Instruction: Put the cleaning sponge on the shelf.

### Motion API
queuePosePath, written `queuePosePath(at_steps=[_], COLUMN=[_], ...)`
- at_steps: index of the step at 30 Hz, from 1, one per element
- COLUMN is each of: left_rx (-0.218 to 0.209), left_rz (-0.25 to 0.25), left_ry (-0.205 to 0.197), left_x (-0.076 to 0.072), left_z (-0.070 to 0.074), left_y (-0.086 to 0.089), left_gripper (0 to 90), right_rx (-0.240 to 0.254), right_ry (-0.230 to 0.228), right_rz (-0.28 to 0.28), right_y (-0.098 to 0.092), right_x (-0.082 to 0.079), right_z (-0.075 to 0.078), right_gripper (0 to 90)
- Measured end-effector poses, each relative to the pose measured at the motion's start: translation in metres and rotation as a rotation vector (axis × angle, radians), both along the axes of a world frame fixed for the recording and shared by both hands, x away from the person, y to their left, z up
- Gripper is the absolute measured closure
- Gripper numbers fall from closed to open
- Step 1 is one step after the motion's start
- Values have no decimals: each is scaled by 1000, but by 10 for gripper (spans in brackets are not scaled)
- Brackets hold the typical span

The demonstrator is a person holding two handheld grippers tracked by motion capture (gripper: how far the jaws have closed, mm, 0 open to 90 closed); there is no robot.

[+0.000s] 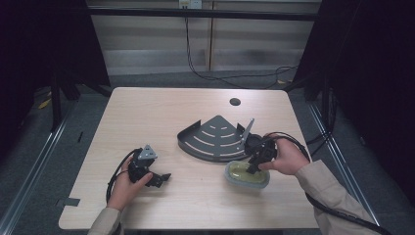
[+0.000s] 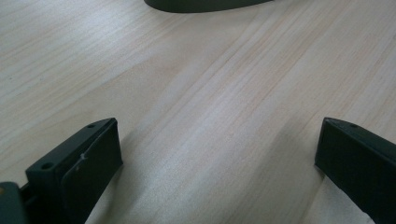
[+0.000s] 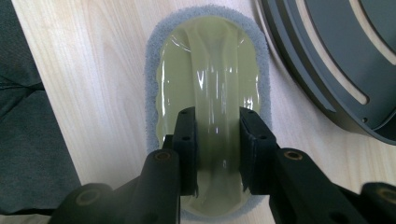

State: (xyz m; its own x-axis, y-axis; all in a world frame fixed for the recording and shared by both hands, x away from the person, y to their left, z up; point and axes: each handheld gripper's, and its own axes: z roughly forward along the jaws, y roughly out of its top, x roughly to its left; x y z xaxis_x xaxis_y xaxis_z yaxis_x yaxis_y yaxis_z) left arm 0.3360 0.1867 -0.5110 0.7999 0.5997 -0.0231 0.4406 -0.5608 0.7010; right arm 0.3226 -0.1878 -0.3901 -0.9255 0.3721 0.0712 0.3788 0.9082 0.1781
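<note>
Down at five o'clock on the table (image 1: 147, 107), just at the near edge of the dark fan-shaped rack (image 1: 215, 137), your right gripper (image 3: 217, 140) has its jaws pinched on the raised green handle of the scrubbing pad (image 3: 210, 84), and that handle runs straight toward twelve in the right gripper view, in line with the jaws. Over at seven o'clock your left gripper (image 1: 164, 177) sits with jaws spread wide over bare wood, well apart from the pad, so the right hand is yours to move with.
</note>
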Motion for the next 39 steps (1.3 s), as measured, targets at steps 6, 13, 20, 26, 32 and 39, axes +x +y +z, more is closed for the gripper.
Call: queuePosePath(at_steps=[6,13,20,26,32,39], left_rx=[0,5,1,4,4,5], left_rz=[1,-1,2,0,1,1], left_ry=[0,-1,-1,2,2,2], left_x=[0,0,0,0,0,0], left_z=[0,0,0,0,0,0], left_y=[0,0,0,0,0,0], left_gripper=[0,0,0,0,0,0], right_rx=[-1,-1,-6,-2,2,-11], right_ry=[4,4,5,0,-7,-13], right_rz=[-5,-5,-4,-20,-39,-57], right_y=[3,6,5,5,3,2], right_x=[4,10,15,21,27,34], right_z=[8,19,26,34,38,38], right_gripper=[712,712,712,712,712,712])
